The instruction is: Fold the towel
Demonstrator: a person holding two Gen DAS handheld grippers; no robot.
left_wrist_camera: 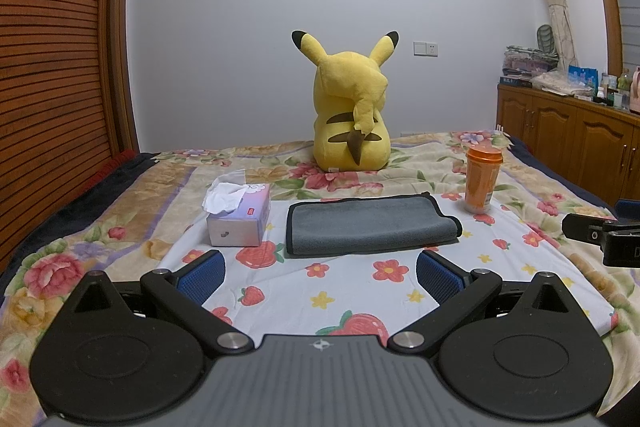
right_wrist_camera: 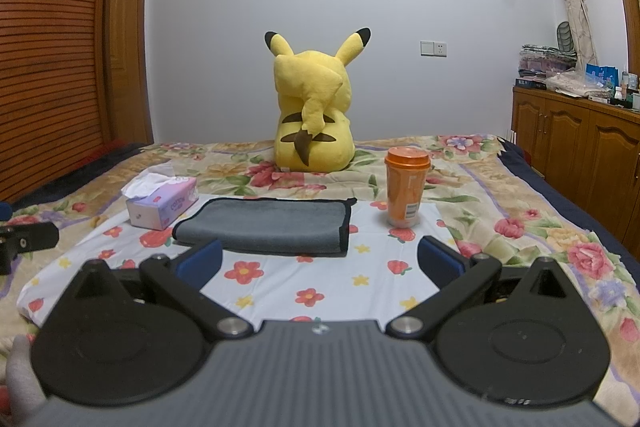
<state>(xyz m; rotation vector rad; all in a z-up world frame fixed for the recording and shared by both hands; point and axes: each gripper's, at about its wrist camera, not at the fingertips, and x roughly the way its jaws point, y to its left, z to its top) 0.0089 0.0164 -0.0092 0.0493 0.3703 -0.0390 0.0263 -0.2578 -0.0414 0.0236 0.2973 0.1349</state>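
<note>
A grey towel with black edging (left_wrist_camera: pixel 368 225) lies folded flat on a white flower-print cloth (left_wrist_camera: pixel 360 291) on the bed; it also shows in the right wrist view (right_wrist_camera: pixel 268 225). My left gripper (left_wrist_camera: pixel 320 273) is open and empty, just short of the towel's near edge. My right gripper (right_wrist_camera: pixel 320 261) is open and empty, near the towel's near edge, with its left blue pad (right_wrist_camera: pixel 200 261) over the towel's front left part. Part of the right gripper shows at the right edge of the left wrist view (left_wrist_camera: pixel 604 237).
A tissue box (left_wrist_camera: pixel 238 219) stands left of the towel and an orange cup (left_wrist_camera: pixel 482 183) right of it. A yellow plush toy (left_wrist_camera: pixel 350 115) sits behind. A wooden cabinet (left_wrist_camera: pixel 580 135) stands right of the bed.
</note>
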